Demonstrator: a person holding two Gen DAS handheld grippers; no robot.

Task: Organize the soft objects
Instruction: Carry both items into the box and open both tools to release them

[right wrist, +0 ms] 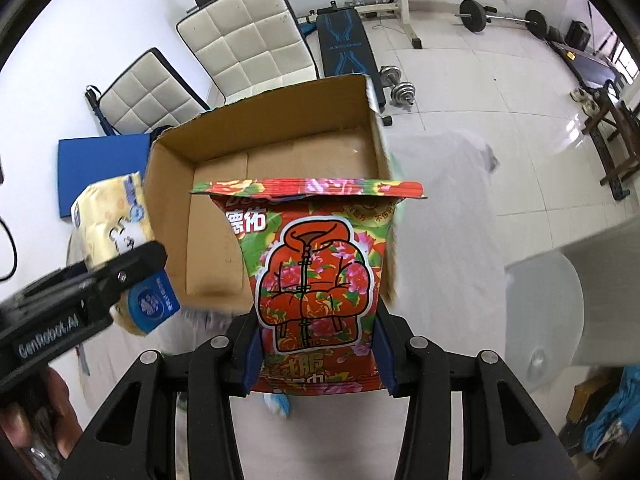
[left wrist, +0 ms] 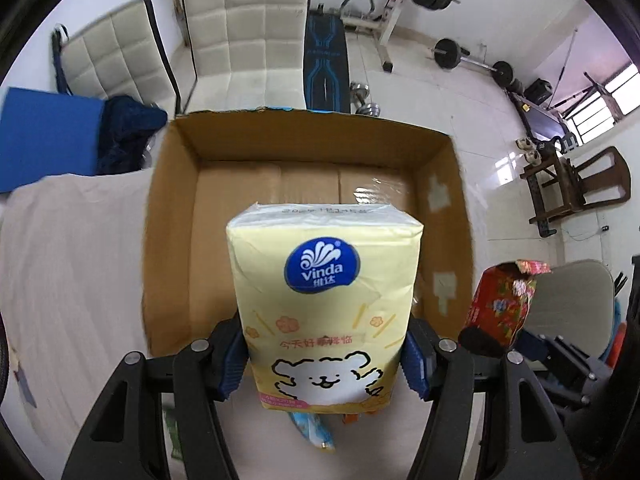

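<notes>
My left gripper point(left wrist: 324, 360) is shut on a yellow Vinda tissue pack point(left wrist: 324, 300) with a white bear print, held upright in front of an open cardboard box point(left wrist: 308, 148). My right gripper point(right wrist: 318, 356) is shut on a red floral wipes pack point(right wrist: 320, 272), held upright over the near side of the same box point(right wrist: 280, 128). The box looks empty inside. In the right wrist view the left gripper point(right wrist: 100, 280) and its tissue pack point(right wrist: 112, 212) show at the box's left side. The red pack point(left wrist: 504, 304) also shows at the right in the left wrist view.
The box sits on a table with a pale cloth point(left wrist: 72, 260). More packets point(left wrist: 312, 428) lie on the table below the left gripper. A blue mat point(left wrist: 44, 136), padded chairs point(left wrist: 248, 40), a weight bench point(left wrist: 324, 64) and dumbbells point(right wrist: 396, 88) stand behind.
</notes>
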